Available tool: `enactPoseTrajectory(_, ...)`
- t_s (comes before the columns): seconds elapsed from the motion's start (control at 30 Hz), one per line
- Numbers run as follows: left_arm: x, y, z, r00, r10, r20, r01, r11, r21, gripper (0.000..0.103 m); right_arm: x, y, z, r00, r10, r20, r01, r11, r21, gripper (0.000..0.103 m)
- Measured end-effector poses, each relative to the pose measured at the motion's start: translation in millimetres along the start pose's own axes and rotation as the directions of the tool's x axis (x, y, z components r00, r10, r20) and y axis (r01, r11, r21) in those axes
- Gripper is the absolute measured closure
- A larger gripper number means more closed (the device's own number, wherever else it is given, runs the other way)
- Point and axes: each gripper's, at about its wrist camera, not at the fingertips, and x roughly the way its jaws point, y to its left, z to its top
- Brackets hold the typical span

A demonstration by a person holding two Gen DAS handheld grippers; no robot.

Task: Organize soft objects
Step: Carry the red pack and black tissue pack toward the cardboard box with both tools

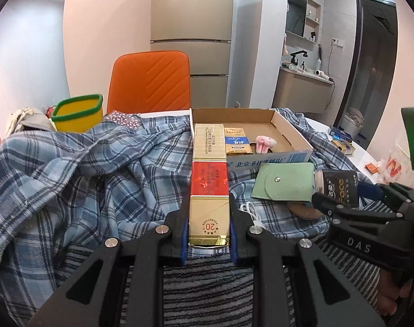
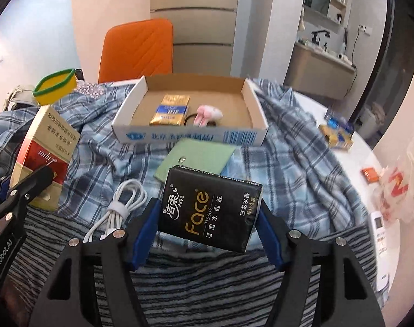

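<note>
My left jaws are clamped on the long gold-and-red carton, gripping it by its near end. Its long axis runs straight away from me, and its far end already reaches over the near wall of the cardboard tray, at the tray's left side. My right jaws are clamped on the black tissue pack, held flat and lifted above the plaid cloth, on the near side of the tray and well short of its front wall.

Inside the tray lie a gold-and-blue tissue packet and a pink plush hair tie. The bare floor to the right of these looks free to me. A green pouch sits between my right jaws and the tray, touching or nearly touching its front wall.

I judge the left side nearer to a drop; the right must travel forward over the pouch first.
</note>
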Motion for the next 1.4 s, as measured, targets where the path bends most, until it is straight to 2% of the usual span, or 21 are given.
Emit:
enactPoseTrajectory(0.33, -13.3, -7.5, 19.1, 0.999, -0.022, 0.040, 0.022, 0.999, -0.023, 0.082, -25.4, -7.9, 19.0, 0.993, 0.029, 0.115, -0.026, 0.999, -0.022, 0.033)
enactPoseTrajectory(0.47, -18.2, -14.5, 32.1, 0.998, -0.011, 0.064, 0.011, 1.000, 0.008, 0.082, -37.3, -13.1, 30.9, 0.983, 0.038, 0.180, -0.033, 0.999, -0.035, 0.033)
enactPoseTrajectory(0.53, -23.2, -13.4, 41.0, 0.995, 0.028, 0.097, -0.028, 1.000, 0.000, 0.082, -43.7, -18.4, 38.3, 0.976, 0.041, 0.214, -0.035, 0.999, -0.031, 0.033)
enactPoseTrajectory(0.77, -36.6, -14.8, 72.6, 0.984, 0.060, 0.170, -0.058, 0.998, -0.016, 0.082, -69.0, -33.4, 65.8, 0.944, 0.053, 0.326, -0.037, 0.998, -0.057, 0.033)
enactPoseTrajectory(0.97, -44.0, -21.0, 107.8, 0.971, 0.053, 0.234, -0.046, 0.998, -0.036, 0.082, -90.3, -41.1, 88.6, 0.904, 0.057, 0.423, -0.033, 0.997, -0.064, 0.033)
enactPoseTrajectory(1.1, -41.3, -29.4, 130.8, 0.962, 0.059, 0.266, -0.052, 0.998, -0.030, 0.082, -97.6, -46.1, 107.6, 0.888, 0.060, 0.455, -0.043, 0.998, -0.048, 0.033)
enactPoseTrajectory(1.3, -36.6, -34.7, 158.3, 0.959, 0.046, 0.280, -0.039, 0.999, -0.032, 0.082, -110.8, -52.3, 136.9, 0.860, 0.056, 0.507, -0.045, 0.998, -0.034, 0.033)
enactPoseTrajectory(1.4, -35.1, -32.9, 167.8, 0.957, 0.038, 0.288, -0.028, 0.999, -0.038, 0.082, -112.0, -52.4, 148.3, 0.856, 0.054, 0.514, -0.048, 0.999, -0.025, 0.033)
